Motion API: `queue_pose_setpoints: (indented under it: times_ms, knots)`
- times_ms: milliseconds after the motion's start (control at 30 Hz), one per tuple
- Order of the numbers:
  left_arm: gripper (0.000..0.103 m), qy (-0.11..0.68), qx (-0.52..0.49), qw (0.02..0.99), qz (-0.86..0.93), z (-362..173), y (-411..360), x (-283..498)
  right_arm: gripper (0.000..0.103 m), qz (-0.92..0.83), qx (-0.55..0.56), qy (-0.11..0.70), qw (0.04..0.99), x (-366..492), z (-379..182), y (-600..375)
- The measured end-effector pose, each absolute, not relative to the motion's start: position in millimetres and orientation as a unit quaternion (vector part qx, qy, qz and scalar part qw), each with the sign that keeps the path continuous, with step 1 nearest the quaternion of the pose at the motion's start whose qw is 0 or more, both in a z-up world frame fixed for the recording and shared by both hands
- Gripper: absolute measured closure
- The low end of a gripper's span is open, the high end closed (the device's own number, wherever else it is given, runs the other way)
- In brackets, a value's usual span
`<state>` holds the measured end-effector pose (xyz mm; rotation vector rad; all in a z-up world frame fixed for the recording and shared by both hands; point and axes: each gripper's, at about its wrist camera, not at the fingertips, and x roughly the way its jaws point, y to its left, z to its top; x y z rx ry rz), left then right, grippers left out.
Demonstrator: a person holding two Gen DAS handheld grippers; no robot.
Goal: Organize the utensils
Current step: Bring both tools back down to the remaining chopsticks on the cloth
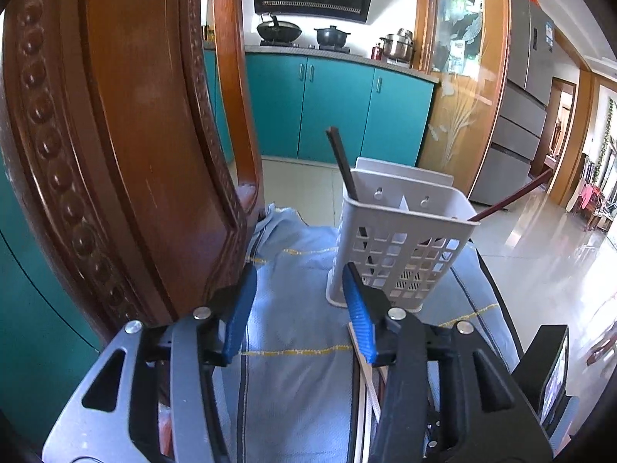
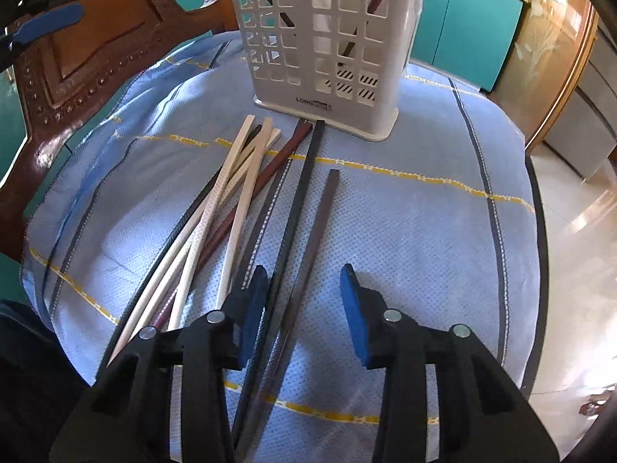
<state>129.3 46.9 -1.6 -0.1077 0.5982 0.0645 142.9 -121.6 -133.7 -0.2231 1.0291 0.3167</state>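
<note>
A white slotted utensil holder (image 1: 401, 239) stands on a blue cloth (image 1: 300, 347) over a chair seat. Two dark chopsticks (image 1: 341, 162) lean inside it. It also shows in the right wrist view (image 2: 324, 46). Several loose chopsticks, cream (image 2: 231, 200), reddish-brown (image 2: 270, 177) and black (image 2: 304, 181), lie on the cloth (image 2: 405, 231) in front of the holder. My right gripper (image 2: 304, 301) is open, low over the cloth, with a black and a dark brown chopstick (image 2: 324, 216) between its fingers. My left gripper (image 1: 300, 301) is open and empty, left of the holder.
A carved wooden chair back (image 1: 127, 135) rises close on the left of the left gripper. The seat's rounded edge (image 2: 536, 231) drops off to a glossy tiled floor (image 1: 540, 262) on the right. Teal kitchen cabinets (image 1: 331, 112) stand behind.
</note>
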Motion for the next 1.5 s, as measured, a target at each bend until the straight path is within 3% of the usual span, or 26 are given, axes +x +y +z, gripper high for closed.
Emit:
queue_pose_setpoints:
  times_ms: [67, 133, 733, 867, 1500]
  knots:
    - [0.056, 0.303, -0.053, 0.951, 0.035, -4.2, 47.6, 130.5, 0.08, 0.155, -0.106, 0.491, 0.851, 143.3, -132.9, -122.9]
    - [0.052, 0.318, -0.049, 0.946, 0.036, -8.2, 48.2, 132.6, 0.083, 0.15, -0.104, 0.494, 0.85, 144.9, -132.3, -127.3]
    - [0.051, 0.492, -0.04, 0.867, -0.063, -84.7, 16.6, 156.5, 0.083, 0.12, -0.01, 0.509, 0.853, 160.1, -126.9, -169.6]
    - [0.051, 0.504, -0.027, 0.86, -0.068, -93.5, 5.7, 156.9, 0.083, 0.113, 0.055, 0.519, 0.846, 166.5, -127.5, -186.5]
    - [0.051, 0.519, -0.023, 0.852, -0.063, -120.2, -4.3, 176.8, 0.08, 0.102, -0.025, 0.51, 0.853, 161.1, -127.9, -168.5]
